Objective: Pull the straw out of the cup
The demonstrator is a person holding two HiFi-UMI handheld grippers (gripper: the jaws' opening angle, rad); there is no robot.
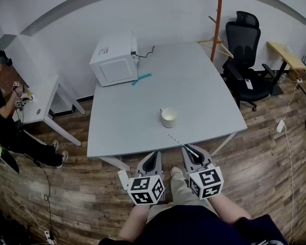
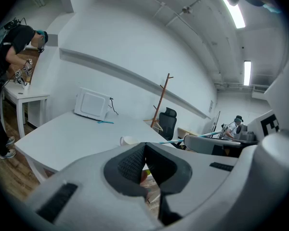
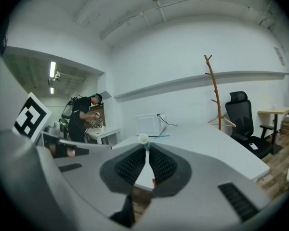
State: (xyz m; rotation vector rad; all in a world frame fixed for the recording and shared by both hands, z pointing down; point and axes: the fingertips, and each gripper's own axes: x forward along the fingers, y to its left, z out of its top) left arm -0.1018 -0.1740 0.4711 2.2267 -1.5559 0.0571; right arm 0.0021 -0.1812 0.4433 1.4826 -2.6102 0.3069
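**Operator:** Where the right hand-held gripper [image 3: 146, 147] is concerned, what is the jaw condition?

**Technician:** The jaws are closed on the straw [image 1: 181, 143] and stand almost together. In the right gripper view the pale end of the straw shows at the jaw tips. In the head view the rest of it projects to the far left, across the near edge of the bench [image 1: 204, 86].

**Operator:** Is the straw in the cup [image 1: 169, 117]?

**Technician:** No. The straw is clear of the cup and does not touch it. The cup stands upright on the bench, just beyond the straw's free end.

**Operator:** And the left hand-held gripper [image 2: 145, 146]?

**Technician:** Its jaws meet at the tips with nothing between them. It is held just left of the right one, off the near edge of the bench. A microwave oven [image 1: 113, 60] sits at the far left corner.
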